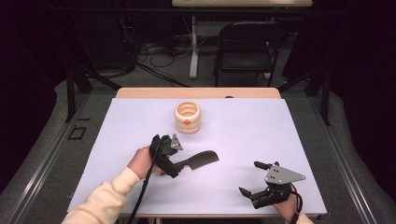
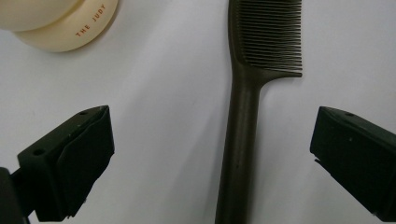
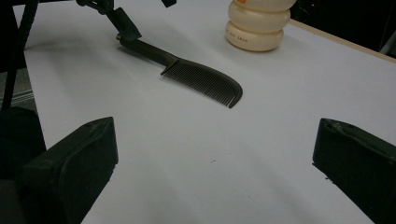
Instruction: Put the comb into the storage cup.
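Comb [image 2: 243, 140] first: it looks like thin, dark, rigid plastic, so expect it to be light and stiff but smooth enough to slide or pivot if you pinch it off-centre. It lies flat on the white counter [image 1: 280, 140], its handle running up between the jaws of your left hand-held gripper [image 2: 212, 163], teeth at the far end beyond them. Take it by the bare handle, not the fine teeth, which could bend or snag. That left hand-held gripper stands wide open, a pad on either side of the handle and neither touching it. Your right hand-held gripper [image 1: 254, 179] is open too, holding nothing, well apart on the comb's toothed side. A cream ribbed pot [image 1: 187, 117] stands beyond the comb.
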`<move>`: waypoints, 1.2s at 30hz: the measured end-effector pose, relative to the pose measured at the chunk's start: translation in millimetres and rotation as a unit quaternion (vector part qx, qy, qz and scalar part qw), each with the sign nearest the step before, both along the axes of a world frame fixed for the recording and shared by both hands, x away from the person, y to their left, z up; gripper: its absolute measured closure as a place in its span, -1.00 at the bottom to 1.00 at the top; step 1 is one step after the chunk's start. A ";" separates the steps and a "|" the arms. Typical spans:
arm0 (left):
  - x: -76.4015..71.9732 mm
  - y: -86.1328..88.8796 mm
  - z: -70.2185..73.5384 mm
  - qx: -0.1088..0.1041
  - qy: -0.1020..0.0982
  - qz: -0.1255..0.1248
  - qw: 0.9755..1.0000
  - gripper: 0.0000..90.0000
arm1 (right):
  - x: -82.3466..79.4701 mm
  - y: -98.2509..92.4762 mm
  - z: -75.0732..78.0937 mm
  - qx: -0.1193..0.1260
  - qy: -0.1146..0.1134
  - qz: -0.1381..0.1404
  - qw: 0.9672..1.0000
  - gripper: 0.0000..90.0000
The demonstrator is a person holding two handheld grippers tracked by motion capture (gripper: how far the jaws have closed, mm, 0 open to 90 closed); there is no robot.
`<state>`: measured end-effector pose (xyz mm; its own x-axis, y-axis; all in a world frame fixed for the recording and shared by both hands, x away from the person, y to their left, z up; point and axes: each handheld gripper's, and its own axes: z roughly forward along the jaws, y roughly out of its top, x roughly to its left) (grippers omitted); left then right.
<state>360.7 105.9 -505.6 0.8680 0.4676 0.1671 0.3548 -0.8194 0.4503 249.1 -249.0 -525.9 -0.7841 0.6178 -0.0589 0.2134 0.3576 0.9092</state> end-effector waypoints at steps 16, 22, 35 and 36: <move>4.7 -13.1 -2.4 0.044 0.015 -0.015 0.999 -0.73 | -0.1 0.2 -0.2 -0.002 0.004 0.003 1.000 -1.00; 6.4 -19.5 -4.6 0.053 0.028 -0.016 0.998 -0.45 | 0.2 0.4 -0.6 0.000 0.006 0.003 1.000 -1.00; 11.8 -31.4 -12.5 0.070 0.066 -0.024 0.995 0.17 | 0.4 0.3 -1.0 -0.002 0.007 0.004 1.000 -1.00; 12.5 -31.9 -12.7 0.073 0.068 -0.025 0.995 0.22 | 0.4 0.3 -1.1 -0.002 0.008 0.004 1.000 -1.00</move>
<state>373.2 74.0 -518.3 0.9090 0.4024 0.1087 0.3614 -0.8908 0.2753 249.5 -248.6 -527.0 -0.7895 0.6118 -0.0494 0.2249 0.3631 0.9042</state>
